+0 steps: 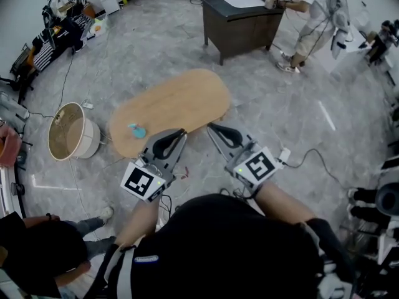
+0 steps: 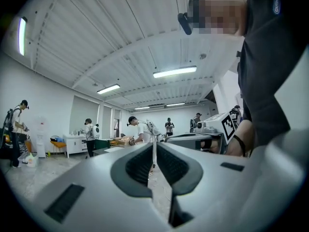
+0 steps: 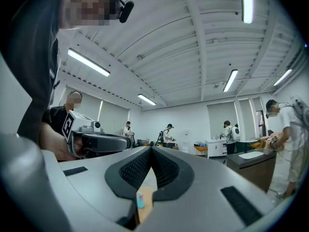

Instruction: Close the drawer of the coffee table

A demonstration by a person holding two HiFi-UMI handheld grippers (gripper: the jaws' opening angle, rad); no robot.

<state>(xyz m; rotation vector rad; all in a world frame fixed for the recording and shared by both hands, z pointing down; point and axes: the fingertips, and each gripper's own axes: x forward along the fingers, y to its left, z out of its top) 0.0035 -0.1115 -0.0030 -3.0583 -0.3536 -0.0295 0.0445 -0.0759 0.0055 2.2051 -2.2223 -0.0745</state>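
The oval wooden coffee table [image 1: 171, 104] stands on the grey floor in front of me; no drawer shows from above. A small blue object [image 1: 137, 130] lies near its left end. My left gripper [image 1: 181, 132] hangs over the table's near edge, jaws shut with nothing between them. My right gripper [image 1: 211, 127] is beside it, just off the table's near right edge, also shut and empty. Both point level across the room. In the right gripper view, a sliver of the table top [image 3: 146, 208] and the blue object [image 3: 140, 199] show below the shut jaws [image 3: 151, 149].
A round pale basket [image 1: 70, 131] sits on the floor left of the table. A dark cabinet table [image 1: 240, 18] stands at the back, with a person [image 1: 315, 17] at it. Cables trail across the floor. Another person's foot [image 1: 106, 214] is close at my left.
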